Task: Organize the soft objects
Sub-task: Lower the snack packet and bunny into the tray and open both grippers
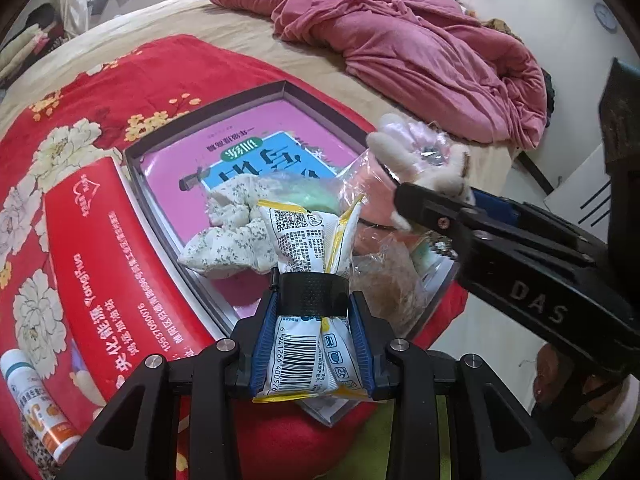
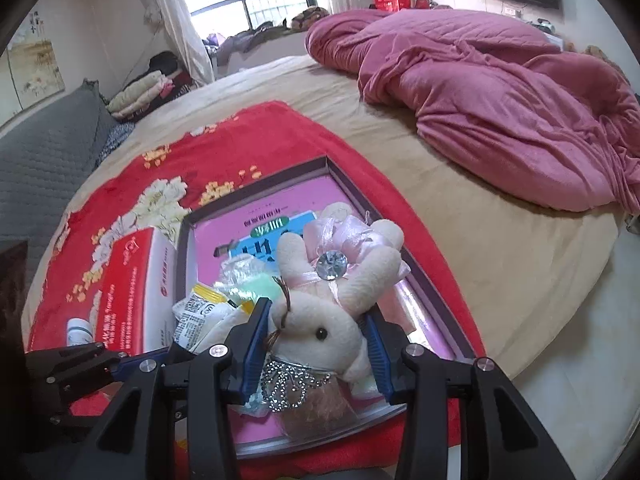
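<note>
Several soft things already lie in the shallow box (image 1: 280, 90) on the bed. A snack packet (image 1: 308, 344) is clamped in the left hand-held gripper (image 1: 314, 340), a plush rabbit (image 2: 320, 320) in the right hand-held gripper (image 2: 316, 344), both above the box; neither is yet set down.

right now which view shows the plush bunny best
The right wrist view: the plush bunny fills the middle, face and gem bow clear, pinched between the right gripper pads. The left wrist view shows only its pale ears and limbs sticking out past the right gripper's black finger; the face is hidden.
</note>
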`<state>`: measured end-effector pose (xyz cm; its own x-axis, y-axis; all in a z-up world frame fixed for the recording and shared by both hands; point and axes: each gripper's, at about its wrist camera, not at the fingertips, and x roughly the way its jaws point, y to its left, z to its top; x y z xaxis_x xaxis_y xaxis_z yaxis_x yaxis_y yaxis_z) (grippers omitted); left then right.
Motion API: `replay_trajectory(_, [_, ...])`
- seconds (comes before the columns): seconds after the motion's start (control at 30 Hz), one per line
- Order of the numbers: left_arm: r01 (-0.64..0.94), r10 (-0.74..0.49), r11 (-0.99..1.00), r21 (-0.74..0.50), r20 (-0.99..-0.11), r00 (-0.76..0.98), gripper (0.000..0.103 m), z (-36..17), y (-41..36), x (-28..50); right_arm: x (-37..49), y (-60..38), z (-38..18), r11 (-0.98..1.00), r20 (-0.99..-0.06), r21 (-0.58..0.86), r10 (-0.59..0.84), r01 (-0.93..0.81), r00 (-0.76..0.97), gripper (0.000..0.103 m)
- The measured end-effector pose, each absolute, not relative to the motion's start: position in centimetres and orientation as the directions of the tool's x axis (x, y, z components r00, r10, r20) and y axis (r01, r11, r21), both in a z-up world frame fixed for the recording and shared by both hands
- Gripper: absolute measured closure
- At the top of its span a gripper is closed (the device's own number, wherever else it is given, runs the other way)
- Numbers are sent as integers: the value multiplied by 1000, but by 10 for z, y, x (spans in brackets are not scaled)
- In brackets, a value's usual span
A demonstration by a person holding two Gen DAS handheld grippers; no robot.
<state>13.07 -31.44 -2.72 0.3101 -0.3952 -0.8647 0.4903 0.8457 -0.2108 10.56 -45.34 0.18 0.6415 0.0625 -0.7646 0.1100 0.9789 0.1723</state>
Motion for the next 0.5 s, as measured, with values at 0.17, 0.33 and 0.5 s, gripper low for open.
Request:
replay_trajectory(0.17, [490,-393,845,-214,-870,299,66,-34,-315,132,113,-451,-7,980,-776,168,67,103,627,58])
replay_trajectory(0.33, [494,-392,844,-210,-869,302,66,-33,-317,132,122,-446,-20,979,-795,186,103,79,598,58])
replay_trajectory(0.5, [490,-395,845,-214,-867,303,66,-33,-316,134,124,-447,-26,970,-801,229,140,82,582,56])
